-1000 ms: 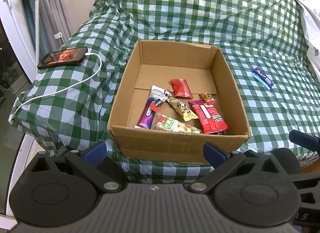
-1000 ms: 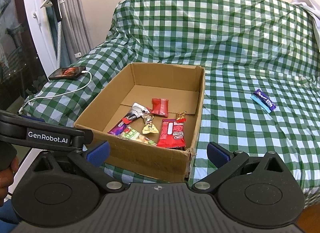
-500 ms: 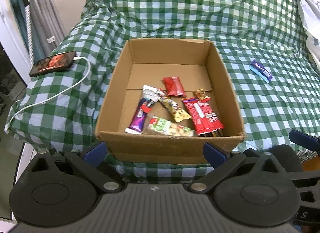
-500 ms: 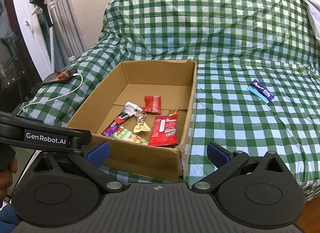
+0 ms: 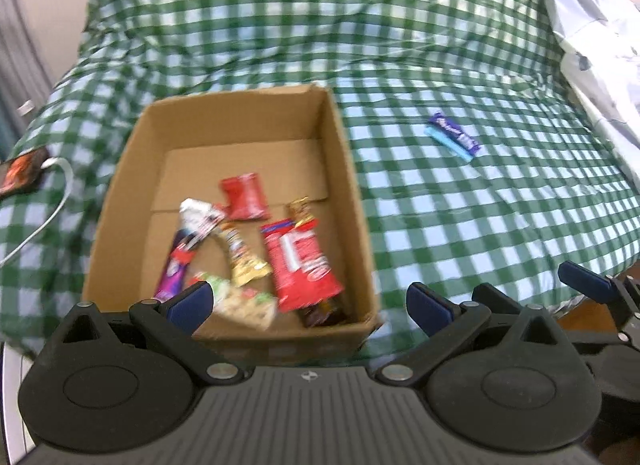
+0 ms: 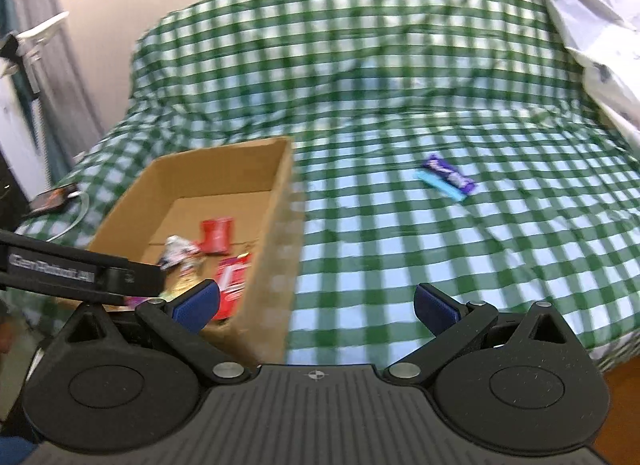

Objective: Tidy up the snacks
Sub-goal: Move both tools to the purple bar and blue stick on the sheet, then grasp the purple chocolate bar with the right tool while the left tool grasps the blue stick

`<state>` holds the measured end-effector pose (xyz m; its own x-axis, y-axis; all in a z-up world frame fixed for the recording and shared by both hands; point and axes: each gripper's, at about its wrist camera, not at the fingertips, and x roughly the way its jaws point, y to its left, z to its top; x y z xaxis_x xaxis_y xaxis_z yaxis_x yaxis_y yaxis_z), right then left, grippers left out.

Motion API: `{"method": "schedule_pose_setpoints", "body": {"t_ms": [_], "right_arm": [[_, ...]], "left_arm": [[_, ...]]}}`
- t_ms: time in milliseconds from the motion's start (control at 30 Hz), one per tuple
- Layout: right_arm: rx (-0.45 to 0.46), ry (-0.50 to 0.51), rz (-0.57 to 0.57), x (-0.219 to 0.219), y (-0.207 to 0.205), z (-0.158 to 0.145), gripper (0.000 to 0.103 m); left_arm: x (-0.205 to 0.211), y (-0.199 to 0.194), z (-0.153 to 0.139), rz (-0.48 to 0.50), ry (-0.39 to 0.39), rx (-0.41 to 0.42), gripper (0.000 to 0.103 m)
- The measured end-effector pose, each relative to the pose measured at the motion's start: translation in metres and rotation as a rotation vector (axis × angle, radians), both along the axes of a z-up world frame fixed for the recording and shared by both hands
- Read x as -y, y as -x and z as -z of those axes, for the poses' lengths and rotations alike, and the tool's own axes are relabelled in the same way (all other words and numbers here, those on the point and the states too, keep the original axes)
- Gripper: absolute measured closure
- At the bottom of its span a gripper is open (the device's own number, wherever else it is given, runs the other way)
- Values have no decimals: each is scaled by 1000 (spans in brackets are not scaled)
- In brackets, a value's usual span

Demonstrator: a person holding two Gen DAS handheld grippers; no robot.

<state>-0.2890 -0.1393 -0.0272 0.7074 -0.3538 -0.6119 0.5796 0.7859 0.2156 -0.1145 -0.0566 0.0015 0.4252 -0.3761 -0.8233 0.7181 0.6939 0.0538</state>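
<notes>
An open cardboard box stands on the green checked bed cover and holds several snack packets, among them a large red one. The box also shows in the right wrist view. A purple and light-blue snack bar lies alone on the cover to the right of the box; it also shows in the right wrist view. My left gripper is open and empty, low in front of the box. My right gripper is open and empty, near the box's right front corner, well short of the bar.
A phone on a white charging cable lies on the cover left of the box. A pale grey cloth is heaped at the far right. A white stand and curtain are by the wall at left.
Both grippers have swung to the right; the box has slid leftward in both views and the purple bar now sits nearer the middle. Both views are motion-blurred. Both grippers stay open.
</notes>
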Motion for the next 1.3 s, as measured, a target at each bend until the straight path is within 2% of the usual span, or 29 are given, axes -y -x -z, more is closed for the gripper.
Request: {"method": "schedule_pose_setpoints", "body": {"t_ms": [167, 300, 367, 533, 700, 800, 833, 867, 933, 967, 1133, 1300], "right_arm": [[-2, 16, 83, 61, -32, 17, 1], [6, 69, 168, 133, -47, 31, 1], [-7, 111, 200, 179, -76, 42, 1], [-100, 131, 172, 278, -145, 95, 1], [-185, 100, 117, 336, -197, 149, 6], [-187, 63, 84, 351, -216, 170, 18], [-190, 55, 67, 353, -220, 175, 34], [-191, 57, 41, 354, -224, 180, 57], [-204, 68, 4, 355, -226, 188, 65], [-193, 74, 4, 356, -223, 189, 77], [-196, 60, 114, 374, -180, 176, 77], [-233, 60, 219, 393, -123, 166, 77]], "left_arm": [[53, -15, 2, 44, -2, -15, 0], [92, -39, 5, 27, 8, -21, 0], [110, -53, 7, 12, 12, -20, 0], [160, -83, 20, 7, 7, -7, 0], [207, -101, 38, 34, 3, -26, 0], [232, -105, 50, 60, 1, -30, 0], [239, -105, 54, 65, 0, -33, 0], [247, -106, 58, 68, 0, -39, 0], [261, -110, 67, 67, 1, -54, 0], [267, -112, 71, 64, 1, -63, 0], [307, -124, 93, 26, 27, -150, 0], [369, -137, 134, -15, 26, -313, 1]]}}
